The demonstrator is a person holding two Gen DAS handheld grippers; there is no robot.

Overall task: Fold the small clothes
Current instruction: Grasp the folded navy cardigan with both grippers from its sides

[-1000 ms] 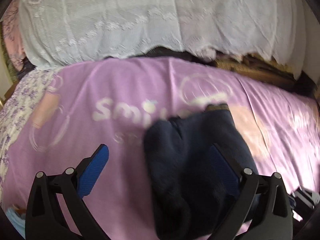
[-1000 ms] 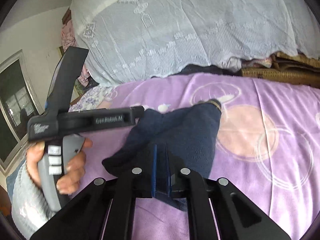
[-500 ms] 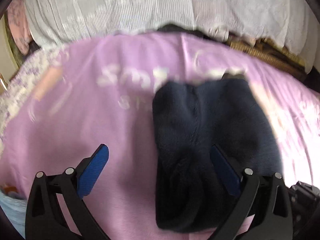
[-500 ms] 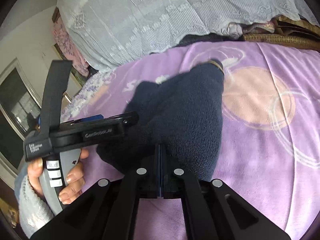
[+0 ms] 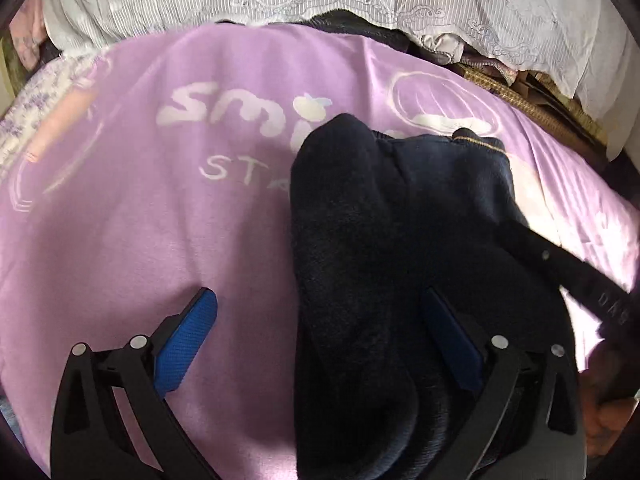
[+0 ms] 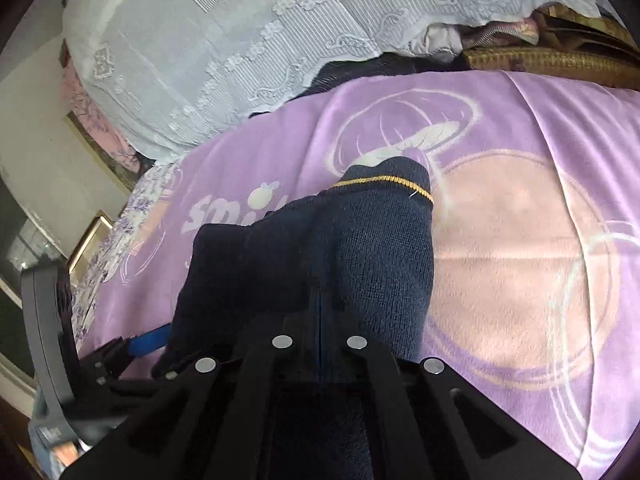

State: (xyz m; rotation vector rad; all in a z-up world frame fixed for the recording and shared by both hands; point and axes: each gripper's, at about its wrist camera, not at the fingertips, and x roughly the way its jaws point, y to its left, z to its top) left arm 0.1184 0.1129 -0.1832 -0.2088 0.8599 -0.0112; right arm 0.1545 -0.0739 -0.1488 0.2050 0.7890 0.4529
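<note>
On the purple blanket (image 5: 168, 248) of the bed, the dark navy socks (image 5: 360, 264) lay as a doubled-over bundle, one plush sock draped over the other, the cuff with the thin yellow stripe (image 6: 384, 179) pointing toward the lace-covered pillows (image 6: 224, 48).

A second before, the bundle had hung looser and sat smaller in both wrist views. Now it rested low on the blanket and filled the near field, both hands having come down and in toward it.

The right gripper (image 6: 320, 320) had just closed its jaws fully. In its own view they stood pressed together on the near edge of the navy fabric, so the pinch looked secure.

The left gripper (image 5: 320, 332) kept its jaws spread wide, the blue pads (image 5: 188, 336) apart. One pad sat over bare blanket and the other against the sock's right side, pressing on nothing.

Judged from this, the fold appeared mostly laid down. What remained was probably to flatten or tuck the bundle, with the open left jaws free to steady it.
</note>
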